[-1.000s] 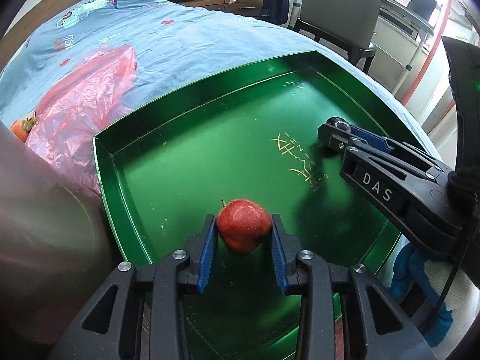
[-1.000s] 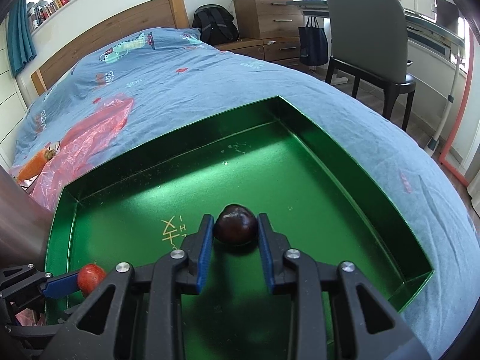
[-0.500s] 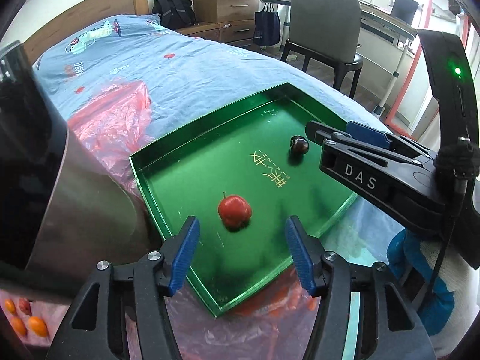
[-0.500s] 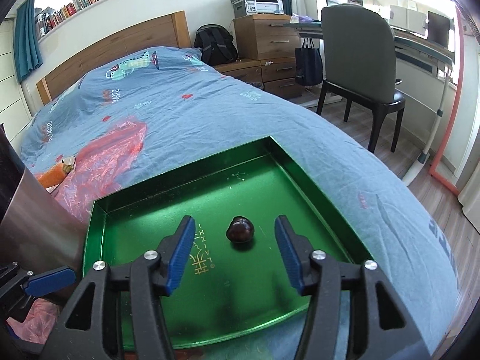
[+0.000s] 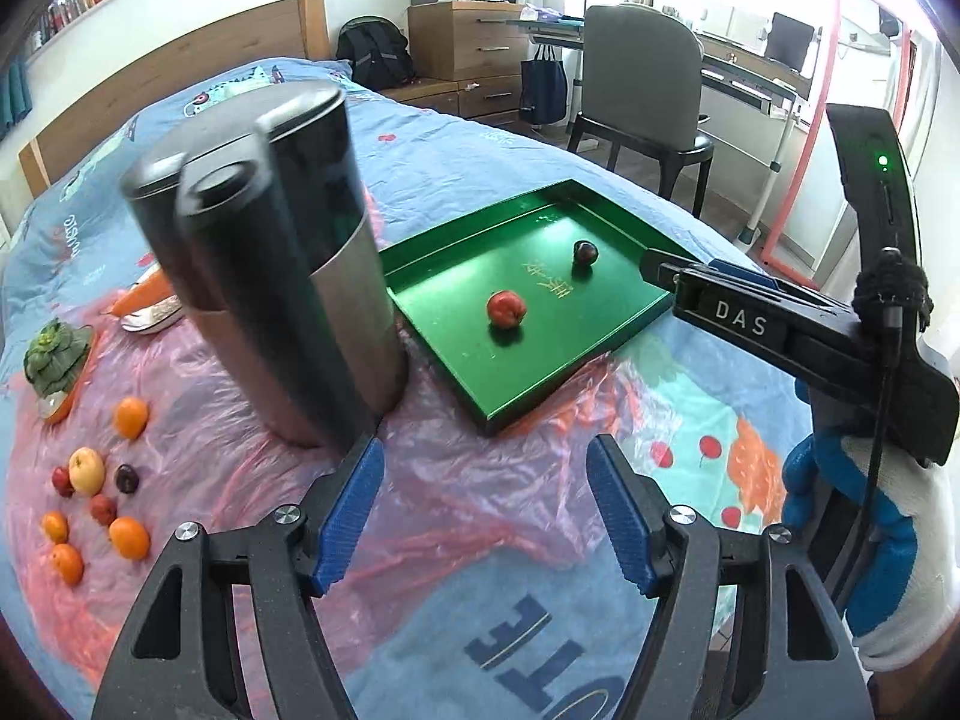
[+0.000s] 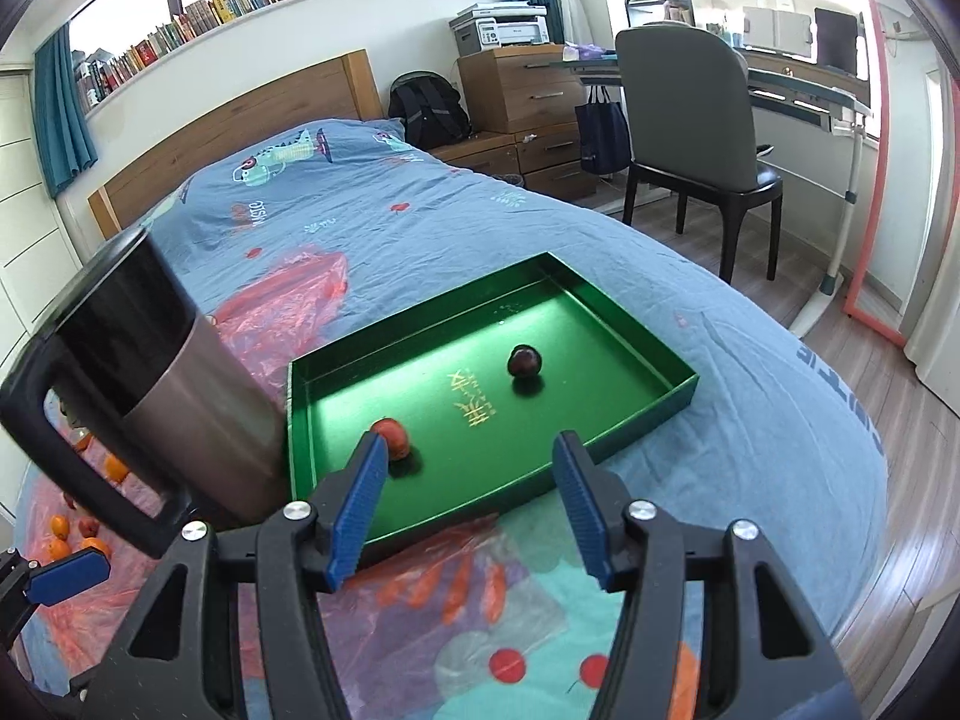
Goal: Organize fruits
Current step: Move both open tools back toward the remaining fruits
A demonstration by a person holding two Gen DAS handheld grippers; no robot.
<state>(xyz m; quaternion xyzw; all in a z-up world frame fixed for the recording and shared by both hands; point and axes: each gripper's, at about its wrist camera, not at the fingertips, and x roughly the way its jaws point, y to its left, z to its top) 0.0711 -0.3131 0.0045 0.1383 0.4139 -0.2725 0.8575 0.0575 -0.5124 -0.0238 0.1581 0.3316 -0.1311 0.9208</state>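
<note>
A green tray (image 5: 606, 354) (image 6: 672, 402) lies on the bed. In it sit a red apple (image 5: 506, 309) (image 6: 396, 438) and a dark plum (image 5: 585, 252) (image 6: 525, 360), apart from each other. My left gripper (image 5: 486, 516) is open and empty, held back above the pink plastic sheet in front of the tray. My right gripper (image 6: 471, 510) is open and empty, just short of the tray's near rim; its body shows at the right of the left wrist view (image 5: 780, 324). Several oranges, apples and plums (image 5: 96, 504) lie loose at the far left.
A tall steel and black kettle (image 5: 288, 276) (image 6: 174, 384) stands left of the tray, close to my left finger. A carrot (image 5: 141, 297) and a green vegetable (image 5: 54, 357) lie behind the fruit. A chair (image 6: 690, 138) and desk stand beyond the bed.
Both grippers let go of their fruit, opened and pulled back and up from the tray. The apple and plum stay in the tray. The kettle and loose fruit came into view.
</note>
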